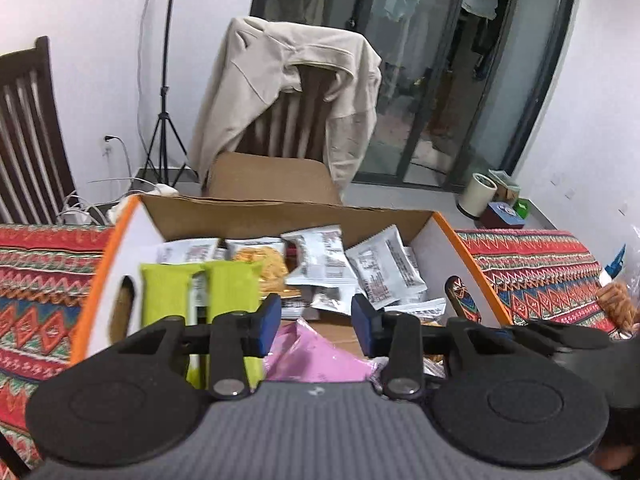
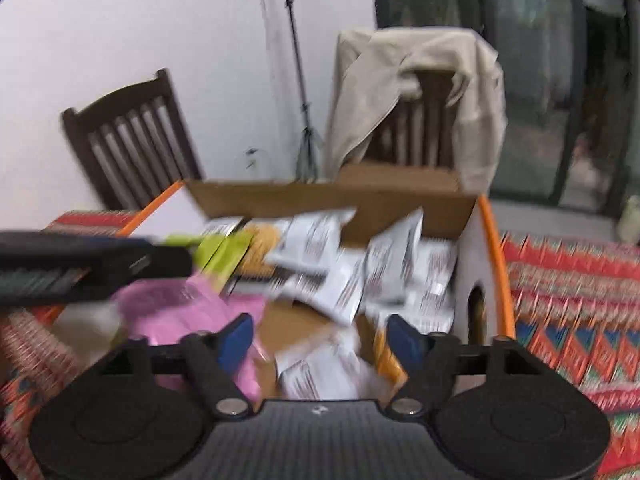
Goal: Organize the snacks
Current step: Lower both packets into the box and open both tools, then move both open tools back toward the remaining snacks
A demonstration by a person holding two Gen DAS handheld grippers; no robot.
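An open cardboard box (image 1: 132, 232) with white, orange-edged sides stands on the patterned cloth. Inside lie several white snack packets (image 1: 320, 260), two green packets (image 1: 168, 292), a yellow chip packet (image 1: 272, 268) and a pink packet (image 1: 320, 356). My left gripper (image 1: 316, 320) hovers over the box's near edge, above the pink packet, jaws apart with nothing between the pads. In the blurred right wrist view, my right gripper (image 2: 322, 340) stands open wider over the box (image 2: 468, 264), above white packets (image 2: 320, 248) and an orange packet (image 2: 388, 360). The pink packet (image 2: 180, 312) lies to its left.
A red patterned tablecloth (image 1: 40, 280) covers the table. Behind the box stands a chair draped with a beige jacket (image 1: 288, 92); a dark slatted chair (image 1: 24, 132) is at left. A tripod (image 1: 164, 100), a white bin (image 1: 480, 196) and glass doors lie beyond. A clear bag (image 1: 616, 300) sits at right.
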